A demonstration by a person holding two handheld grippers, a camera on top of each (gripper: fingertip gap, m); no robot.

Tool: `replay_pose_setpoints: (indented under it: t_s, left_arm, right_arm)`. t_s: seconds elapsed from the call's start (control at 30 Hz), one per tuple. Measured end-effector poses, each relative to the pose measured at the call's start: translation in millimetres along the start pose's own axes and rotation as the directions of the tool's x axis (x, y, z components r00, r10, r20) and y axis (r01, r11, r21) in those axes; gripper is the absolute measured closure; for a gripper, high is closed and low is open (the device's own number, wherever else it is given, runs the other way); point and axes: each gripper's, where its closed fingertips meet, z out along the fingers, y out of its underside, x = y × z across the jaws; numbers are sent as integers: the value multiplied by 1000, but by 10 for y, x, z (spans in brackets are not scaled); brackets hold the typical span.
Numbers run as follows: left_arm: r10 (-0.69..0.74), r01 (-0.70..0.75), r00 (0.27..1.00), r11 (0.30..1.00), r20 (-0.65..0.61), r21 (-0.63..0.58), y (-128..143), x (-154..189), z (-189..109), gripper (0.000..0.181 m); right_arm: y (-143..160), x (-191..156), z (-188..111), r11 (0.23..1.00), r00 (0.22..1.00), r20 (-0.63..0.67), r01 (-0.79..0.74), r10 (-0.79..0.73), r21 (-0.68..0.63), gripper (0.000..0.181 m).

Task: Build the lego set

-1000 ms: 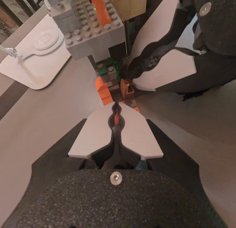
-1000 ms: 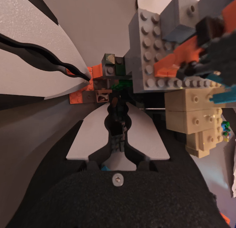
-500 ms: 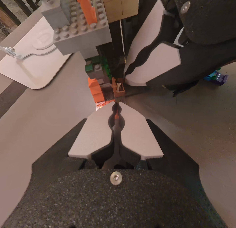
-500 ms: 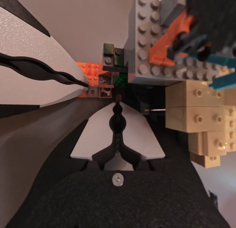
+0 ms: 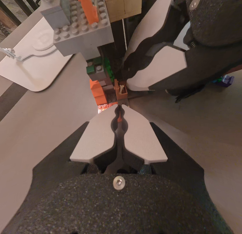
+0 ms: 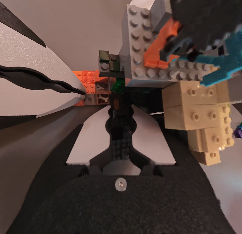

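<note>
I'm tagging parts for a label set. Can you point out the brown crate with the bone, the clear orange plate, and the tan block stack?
brown crate point(image 5: 121, 91), left wrist view, on the white bone inside it.
clear orange plate point(image 6: 89, 77), right wrist view, on its studded top.
tan block stack point(image 6: 189, 107), right wrist view, on its studded face.

Teal piece point(image 6: 221, 65) blurred; tan blocks point(image 5: 123, 4) cut off at top — purple bit point(image 6: 239, 132) too small.

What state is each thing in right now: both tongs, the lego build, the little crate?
Left tongs: shut on the orange base plate at the build's edge.
Right tongs: partly open, straddling a dark part of the lego build.
Lego build: assembled in part, upright on the table.
Brown crate: open on top, white bone inside.
White stand: flat on the table, untouched.
</note>
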Motion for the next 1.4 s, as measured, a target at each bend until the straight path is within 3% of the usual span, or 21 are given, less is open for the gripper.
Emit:
replay_pose_setpoints:
  t_s: [0.33,0.63,0.93,1.13,1.4]
  left_arm:
    - [7,-7,1000,1000,-7,-3,4,18,-5,181]
    - [6,-6,1000,1000,-8,-4,9,23,-7,181]
    - [8,-8,1000,1000,-8,-14,25,27,1,181]
    - [11,-11,1000,1000,-9,-12,23,32,-6,181]
    - [4,-5,1000,1000,-14,-8,18,34,-14,181]
  right_arm:
    - [-23,-49,54,994,985,142,-104,100,17,173]
    - [4,-36,30,994,980,164,-110,111,-14,181]
    - [-39,21,-115,991,984,145,-116,106,62,181]
    - [-40,-19,23,997,994,88,-74,71,30,161]
    - [20,40,68,995,991,90,-96,97,-19,165]
